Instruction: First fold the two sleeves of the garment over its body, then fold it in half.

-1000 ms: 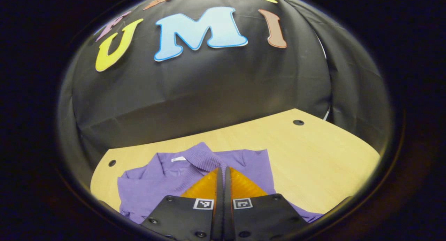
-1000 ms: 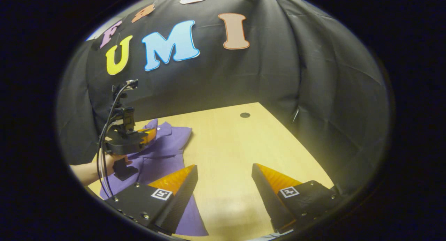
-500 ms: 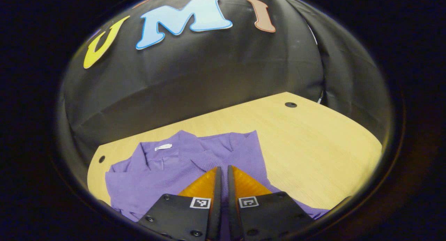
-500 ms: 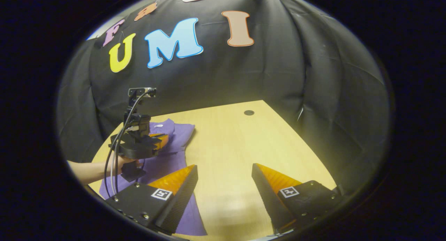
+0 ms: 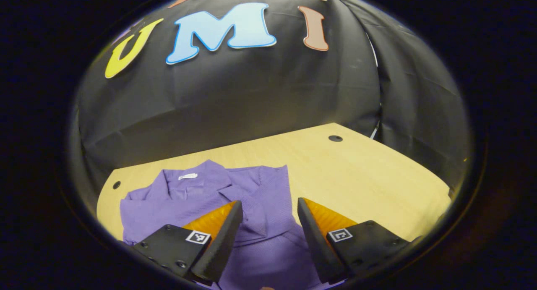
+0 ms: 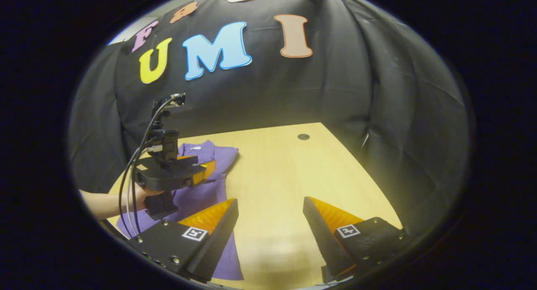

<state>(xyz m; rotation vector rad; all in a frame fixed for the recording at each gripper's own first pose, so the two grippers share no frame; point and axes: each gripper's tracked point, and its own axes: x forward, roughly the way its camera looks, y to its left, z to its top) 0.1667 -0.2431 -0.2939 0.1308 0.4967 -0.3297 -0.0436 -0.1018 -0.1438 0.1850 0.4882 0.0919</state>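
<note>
In the left gripper view, the left claw (image 5: 268, 216) is spread wide, its two orange-faced fingers apart with nothing between them but the purple garment (image 5: 251, 197) lying below. The garment rests on the pale wooden worktop (image 5: 369, 176), toward the near left part of it. Its collar (image 5: 197, 181), with a small white tag (image 5: 187, 176) inside, points toward the black cloth wall. One sleeve (image 5: 251, 204) lies folded over the body, running down from the collar area toward the gap of the claw. A dark round hole (image 5: 335, 138) sits in the worktop near the far right corner, and another (image 5: 116, 184) near the far left edge, just beside the garment's shoulder.

In the right gripper view, the right claw (image 6: 270, 216) is also spread wide and holds nothing, hanging over bare worktop (image 6: 293, 176). The garment (image 6: 201, 189) lies to its left, its lower part passing under the left-hand finger (image 6: 209, 218). The left claw (image 6: 205, 170) appears farther off above the garment, held by a hand (image 6: 142, 195) with a bare forearm reaching in from the left edge; black cables (image 6: 130, 185) loop from the top of the device down past the hand. From this side its fingers overlap, so their spread cannot be judged here.
</note>
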